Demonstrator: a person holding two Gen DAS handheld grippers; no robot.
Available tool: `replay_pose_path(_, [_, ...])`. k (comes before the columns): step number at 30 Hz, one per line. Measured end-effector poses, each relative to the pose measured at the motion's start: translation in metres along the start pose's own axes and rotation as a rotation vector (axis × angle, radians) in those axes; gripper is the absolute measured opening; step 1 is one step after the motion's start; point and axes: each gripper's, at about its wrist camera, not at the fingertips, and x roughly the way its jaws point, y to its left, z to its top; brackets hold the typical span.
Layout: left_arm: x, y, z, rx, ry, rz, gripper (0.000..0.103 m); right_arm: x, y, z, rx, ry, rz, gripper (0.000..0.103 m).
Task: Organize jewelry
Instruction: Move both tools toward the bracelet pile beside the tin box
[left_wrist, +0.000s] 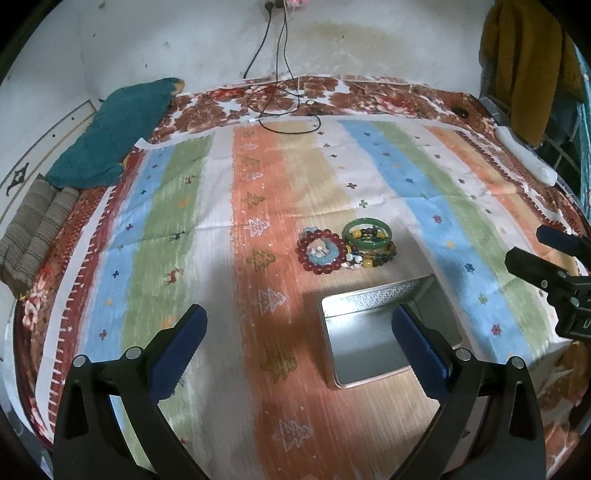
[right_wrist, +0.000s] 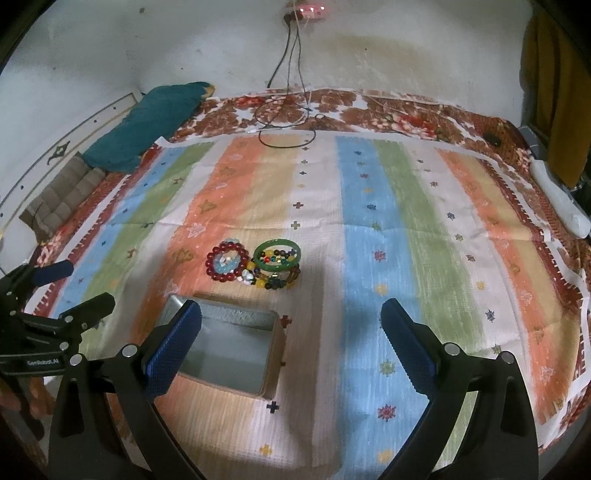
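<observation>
A pile of bracelets lies on the striped cloth: a red bead bracelet (left_wrist: 322, 252) (right_wrist: 226, 263), a green bangle (left_wrist: 366, 232) (right_wrist: 277, 254) and multicoloured bead strings (left_wrist: 373, 257) (right_wrist: 273, 280). An open, empty metal tin (left_wrist: 369, 332) (right_wrist: 225, 350) stands just in front of them. My left gripper (left_wrist: 299, 343) is open and empty, hovering left of the tin; it also shows in the right wrist view (right_wrist: 70, 288). My right gripper (right_wrist: 291, 339) is open and empty, right of the tin; it also shows at the left wrist view's right edge (left_wrist: 546, 251).
The striped cloth (left_wrist: 184, 206) (right_wrist: 424, 221) covers a floral bed. Black cables (left_wrist: 280, 107) (right_wrist: 288, 122) lie at the far edge. A teal pillow (left_wrist: 110, 133) (right_wrist: 147, 125) and folded blanket (left_wrist: 33, 229) sit far left. A white roll (right_wrist: 557, 199) lies at the right edge.
</observation>
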Motion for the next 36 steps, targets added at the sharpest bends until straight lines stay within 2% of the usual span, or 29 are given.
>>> replay_pose_path(36, [0.088, 0.01, 0.046, 0.006, 0.141, 0.049, 0.097, 0.08, -0.013, 0.043, 0.028, 0.128, -0.009, 0.099])
